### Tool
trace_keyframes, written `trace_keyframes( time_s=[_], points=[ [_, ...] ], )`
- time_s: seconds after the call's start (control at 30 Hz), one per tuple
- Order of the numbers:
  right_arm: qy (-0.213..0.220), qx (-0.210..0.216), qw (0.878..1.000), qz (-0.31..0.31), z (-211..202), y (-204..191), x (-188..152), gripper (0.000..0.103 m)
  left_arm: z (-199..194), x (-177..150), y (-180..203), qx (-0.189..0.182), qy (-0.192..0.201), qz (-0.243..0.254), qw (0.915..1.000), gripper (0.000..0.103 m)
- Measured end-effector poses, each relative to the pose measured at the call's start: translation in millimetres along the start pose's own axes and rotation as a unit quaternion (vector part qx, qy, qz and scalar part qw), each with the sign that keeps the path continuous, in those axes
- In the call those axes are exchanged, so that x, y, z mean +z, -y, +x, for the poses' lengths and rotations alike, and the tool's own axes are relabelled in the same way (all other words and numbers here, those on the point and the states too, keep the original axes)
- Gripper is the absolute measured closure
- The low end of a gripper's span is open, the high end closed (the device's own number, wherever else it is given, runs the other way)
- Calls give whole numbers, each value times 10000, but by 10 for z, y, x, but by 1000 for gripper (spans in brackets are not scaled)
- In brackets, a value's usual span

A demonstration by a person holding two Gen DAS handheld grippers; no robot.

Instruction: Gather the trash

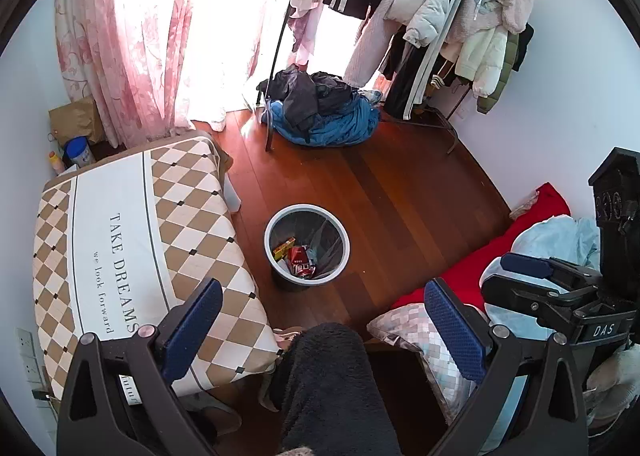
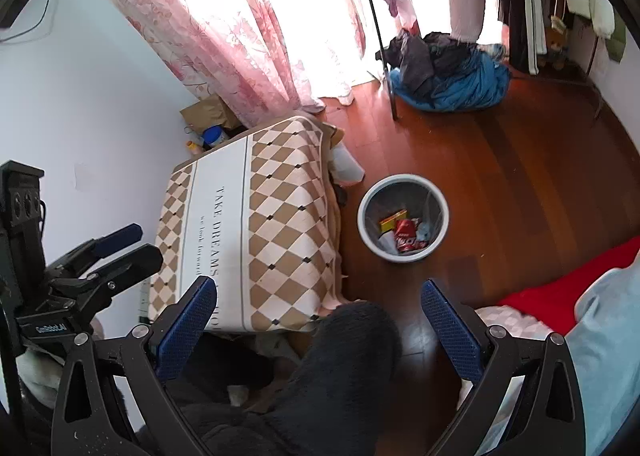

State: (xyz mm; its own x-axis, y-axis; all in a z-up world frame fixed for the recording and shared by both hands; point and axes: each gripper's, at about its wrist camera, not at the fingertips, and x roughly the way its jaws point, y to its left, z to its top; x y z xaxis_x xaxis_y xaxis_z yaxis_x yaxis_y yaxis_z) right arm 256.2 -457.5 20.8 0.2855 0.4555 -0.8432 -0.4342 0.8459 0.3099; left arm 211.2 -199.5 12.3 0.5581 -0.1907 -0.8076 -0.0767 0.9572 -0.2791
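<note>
The cloth point(image 1: 132, 240) over the low table read "TAKE DREAMS" with "we look forward" beneath it, and the body of one gripper bore a "DAS" tag while the other carried a label that looked like "CoRobot.AI". The left gripper point(image 1: 324, 328) was held out above the person's dark fleecy knee point(image 1: 332, 384), its blue-padded fingers point(image 1: 192, 328) spread wide apart with nothing between them. The right gripper point(image 2: 318, 326) hung beside it at much the same height, its fingers point(image 2: 450, 332) likewise parted and empty. Ahead of and below both grippers, well apart from them on the reddish wooden floor point(image 1: 400, 196), stood the round grey trash bin point(image 1: 306, 248). Inside it lay a red can point(image 1: 300, 261) with white lettering too small to read, a yellow-and-red packet point(image 1: 284, 247) and some pale scraps. The table sat just to the left of the bin, and a red blanket point(image 1: 472, 268) lay off to the right.
</note>
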Motion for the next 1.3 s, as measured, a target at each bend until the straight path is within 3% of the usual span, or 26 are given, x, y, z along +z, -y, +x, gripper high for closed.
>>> trace_keyframes(
  time_s=[1.3],
  points=[
    [98, -94, 9996, -247, -113, -77, 54, 0, -65, -53, 33, 91, 106, 6, 9999, 0]
  ],
)
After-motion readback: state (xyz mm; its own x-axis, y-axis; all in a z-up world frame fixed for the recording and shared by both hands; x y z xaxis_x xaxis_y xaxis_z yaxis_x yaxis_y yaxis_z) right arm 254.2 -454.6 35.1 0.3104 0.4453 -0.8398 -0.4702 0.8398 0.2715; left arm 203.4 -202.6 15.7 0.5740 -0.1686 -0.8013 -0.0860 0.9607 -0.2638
